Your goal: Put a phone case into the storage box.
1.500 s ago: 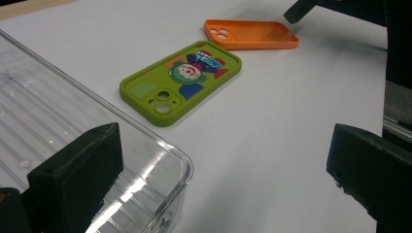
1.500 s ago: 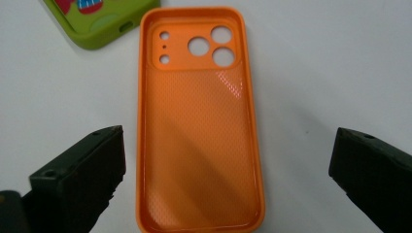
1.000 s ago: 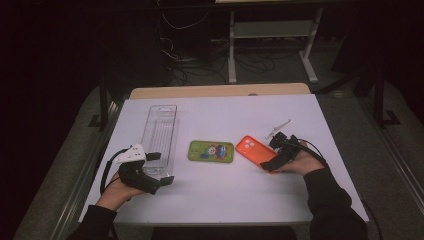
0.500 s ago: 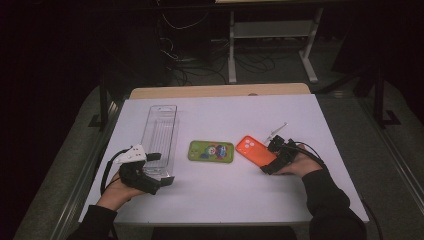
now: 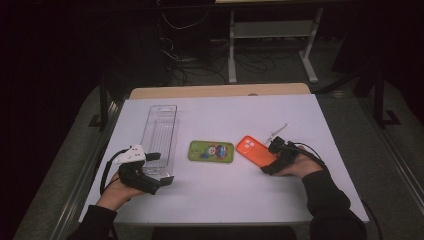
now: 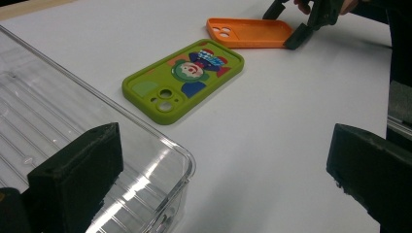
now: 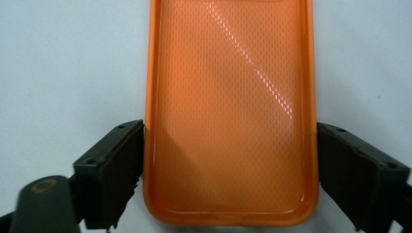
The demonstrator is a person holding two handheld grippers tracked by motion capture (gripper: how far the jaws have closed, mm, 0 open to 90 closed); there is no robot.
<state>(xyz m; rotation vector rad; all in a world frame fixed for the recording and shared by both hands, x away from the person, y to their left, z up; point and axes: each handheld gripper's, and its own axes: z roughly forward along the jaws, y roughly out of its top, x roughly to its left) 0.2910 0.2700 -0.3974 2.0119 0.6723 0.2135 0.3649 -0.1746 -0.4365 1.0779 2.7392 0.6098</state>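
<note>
on the white table (image 5: 220, 200) lies an orange phone case (image 5: 255, 151), hollow side up, near the right edge. the right gripper (image 5: 272, 159) is down at the near end of this case. in the right gripper view the orange phone case (image 7: 231, 111) sits between the two black jaws, and both jaws touch its long sides. these jaws have just been closing in on the case, and they look pressed on it now. the case is flat on the table. just to its left, not touching, lies a green phone case (image 5: 211, 151) with a bright cartoon picture on its back. farther left is a long clear plastic tray (image 5: 160, 131). the left gripper (image 5: 156, 169) rests at the near end of that tray, held in the person's left hand. in the left gripper view its jaws stand wide apart, one jaw over the clear plastic tray (image 6: 58, 126) and one over the bare table, with nothing held between them.
</note>
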